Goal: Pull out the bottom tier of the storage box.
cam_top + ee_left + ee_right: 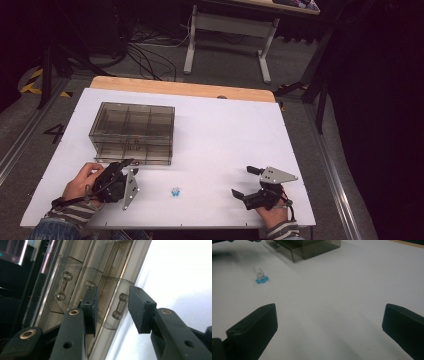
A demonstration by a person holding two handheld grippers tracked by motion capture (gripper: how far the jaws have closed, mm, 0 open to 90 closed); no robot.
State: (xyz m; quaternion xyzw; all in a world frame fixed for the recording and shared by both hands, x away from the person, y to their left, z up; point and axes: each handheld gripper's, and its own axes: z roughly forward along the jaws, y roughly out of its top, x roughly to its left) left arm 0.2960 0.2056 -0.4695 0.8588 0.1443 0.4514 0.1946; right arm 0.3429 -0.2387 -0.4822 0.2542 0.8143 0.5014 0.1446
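Note:
A smoky see-through drawer box (132, 125) stands at the left of the white table (225, 130). My left gripper (125, 165) is at the box's lower front, held by a hand. In the left gripper view its jaws (113, 292) stand apart around a clear bar handle (120, 306) of a drawer, with a gap on each side, so it is open. Another handle (63, 286) is further left. A small clear piece on a blue base (175, 191) stands near the front middle, also ahead of my right gripper (260, 275). My right gripper (241, 180) rests at the front right, wide open and holding nothing (330, 312).
The box (312, 247) has several compartments on top and drawers in its front. A wooden strip (180, 89) runs along the table's far edge. Beyond it, a desk frame (227, 30) and cables lie on the floor. Bare white surface lies between the two grippers.

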